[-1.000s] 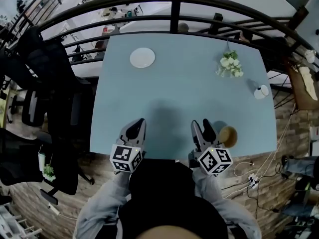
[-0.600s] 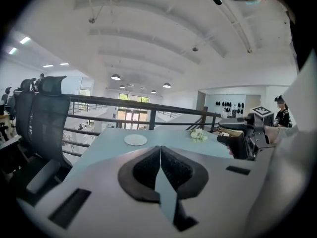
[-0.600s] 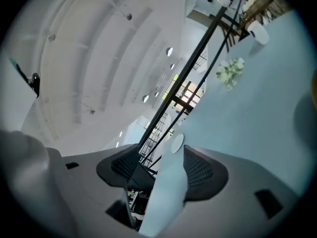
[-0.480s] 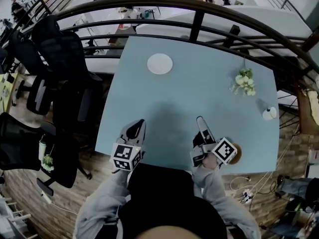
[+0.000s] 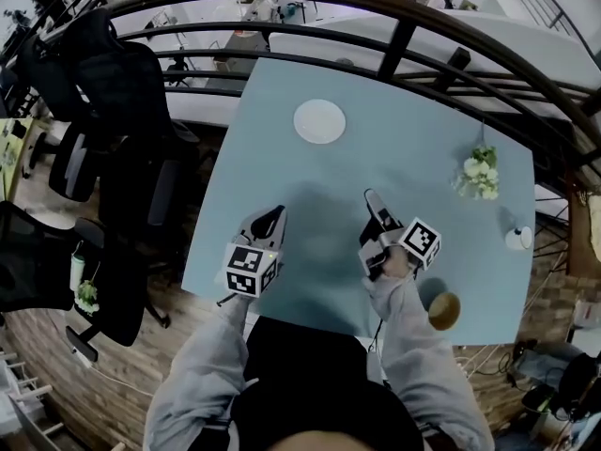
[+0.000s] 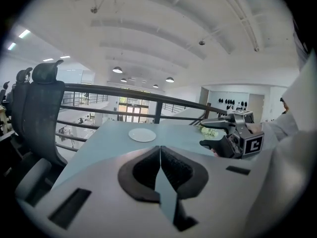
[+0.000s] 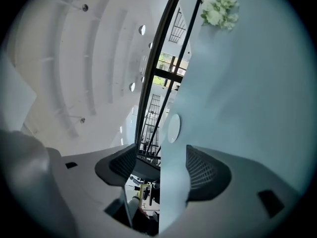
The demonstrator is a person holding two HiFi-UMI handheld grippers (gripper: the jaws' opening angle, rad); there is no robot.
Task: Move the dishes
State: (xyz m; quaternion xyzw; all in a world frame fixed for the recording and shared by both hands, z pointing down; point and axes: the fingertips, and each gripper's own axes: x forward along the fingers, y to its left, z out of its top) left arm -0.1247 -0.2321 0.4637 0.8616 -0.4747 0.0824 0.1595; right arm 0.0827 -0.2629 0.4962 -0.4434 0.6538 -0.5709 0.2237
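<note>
Now both have pushed out over the bench (image 5: 423,130): the right claw (image 5: 374,207), rolled sideways, has just been opening, empty; the left claw (image 5: 268,222) is closed, empty. Likely a reach for the white plate (image 5: 319,121) at the far side.

Right gripper (image 7: 161,167) rolled sideways, jaws apart, just been opening, nothing between them, white plate (image 7: 174,128) ahead on pale blue table (image 7: 257,93), flowers (image 7: 219,8) farther along, dark railing (image 7: 166,43) beyond table edge.
</note>
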